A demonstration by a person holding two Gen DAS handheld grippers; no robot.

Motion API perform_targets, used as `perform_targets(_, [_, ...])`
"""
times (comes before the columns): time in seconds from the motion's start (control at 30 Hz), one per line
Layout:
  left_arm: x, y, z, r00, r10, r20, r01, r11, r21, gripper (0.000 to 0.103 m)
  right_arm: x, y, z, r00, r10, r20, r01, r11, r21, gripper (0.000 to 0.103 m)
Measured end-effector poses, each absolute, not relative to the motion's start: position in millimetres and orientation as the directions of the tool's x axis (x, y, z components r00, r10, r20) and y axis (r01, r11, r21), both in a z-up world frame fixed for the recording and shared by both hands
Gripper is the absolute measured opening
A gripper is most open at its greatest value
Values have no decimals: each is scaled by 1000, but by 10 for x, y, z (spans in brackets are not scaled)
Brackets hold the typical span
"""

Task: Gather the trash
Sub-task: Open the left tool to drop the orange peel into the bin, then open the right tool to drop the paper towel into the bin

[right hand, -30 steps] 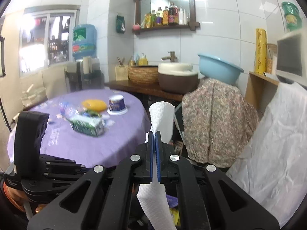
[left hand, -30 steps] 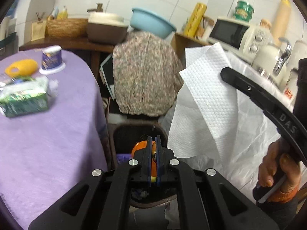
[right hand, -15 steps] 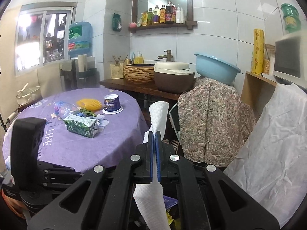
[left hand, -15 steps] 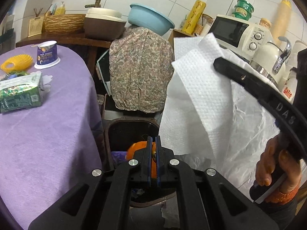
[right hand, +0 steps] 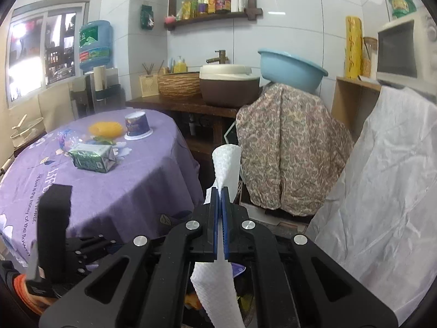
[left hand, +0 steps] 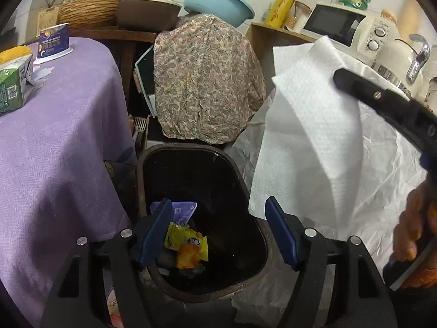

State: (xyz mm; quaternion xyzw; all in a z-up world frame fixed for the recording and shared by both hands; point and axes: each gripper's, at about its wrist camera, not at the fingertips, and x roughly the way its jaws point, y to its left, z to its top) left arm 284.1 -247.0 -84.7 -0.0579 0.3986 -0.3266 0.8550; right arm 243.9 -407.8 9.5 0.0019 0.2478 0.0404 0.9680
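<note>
My left gripper (left hand: pixel 217 213) is open and empty right above a dark trash bin (left hand: pixel 237 175) on the floor. An orange and yellow wrapper (left hand: pixel 188 248) and a purple packet (left hand: pixel 183 210) lie in the bin. My right gripper (right hand: pixel 220 191) is shut on a white paper towel (right hand: pixel 225 164), which hangs to the right of the bin in the left wrist view (left hand: pixel 306 136). On the purple table (right hand: pixel 131 180) lie a green carton (right hand: pixel 92 158), a yellow sponge (right hand: pixel 105 129), a blue cup (right hand: pixel 136 125) and a plastic bottle (right hand: pixel 64 138).
A floral cloth-covered object (left hand: pixel 204 87) stands behind the bin. White plastic sheeting (right hand: pixel 382 191) hangs at the right. A wooden counter (right hand: pixel 191 104) holds a basket, a pot and a blue basin (right hand: pixel 289 68). A microwave (left hand: pixel 333 23) sits at the back right.
My left gripper opened and let go of the orange wrapper, which now lies in the bin. It also moved closer over the bin. The right gripper keeps holding the paper towel.
</note>
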Motion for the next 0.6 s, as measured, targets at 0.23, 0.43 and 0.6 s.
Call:
perform_targets(0.23, [2691,-2295,-630,523,-604,-601,531,783,-324,75,2569,-4135,-287,836,91,-541,-63,996,70,3])
perform_targets(0.43, [2645,-2155,-419,535,-637,-556,537,764,-358,80,2656,-4089,-519,808,108,-579,-60,993,101,3])
perform_targets(0.6, [2630,-1986,-250,552,-648,-525,525,759,-385,82,2716,-4008,-720,779,128,-614,-72,991,115,3])
